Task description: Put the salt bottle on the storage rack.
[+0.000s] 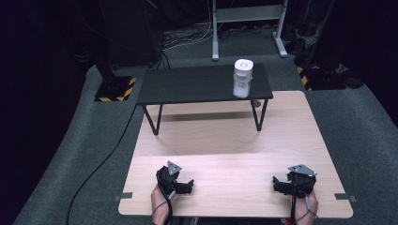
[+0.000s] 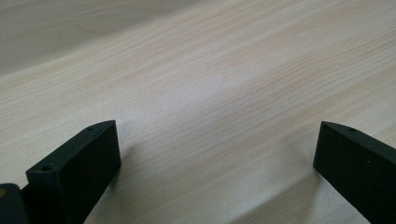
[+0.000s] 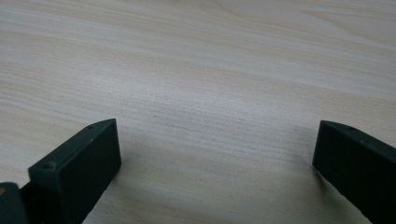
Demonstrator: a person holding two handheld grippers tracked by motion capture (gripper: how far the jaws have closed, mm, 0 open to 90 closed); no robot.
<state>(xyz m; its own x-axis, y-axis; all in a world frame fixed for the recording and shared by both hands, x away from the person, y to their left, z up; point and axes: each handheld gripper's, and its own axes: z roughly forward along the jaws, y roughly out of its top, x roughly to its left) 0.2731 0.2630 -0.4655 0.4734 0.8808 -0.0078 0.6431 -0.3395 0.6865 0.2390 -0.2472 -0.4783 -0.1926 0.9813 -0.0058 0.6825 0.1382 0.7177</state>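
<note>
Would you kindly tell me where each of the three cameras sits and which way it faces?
High view: fixed above the person's side, looking forward and down on the wooden table, the black bench with a white canister, both hands and the left gripper and right gripper.
Left gripper view: rides the left gripper, looking along its wide-apart jaws at bare tabletop.
Right gripper view: rides the right gripper, likewise open over bare wood.
Shared: both gripper views show the same light wood grain that the high view shows.
</note>
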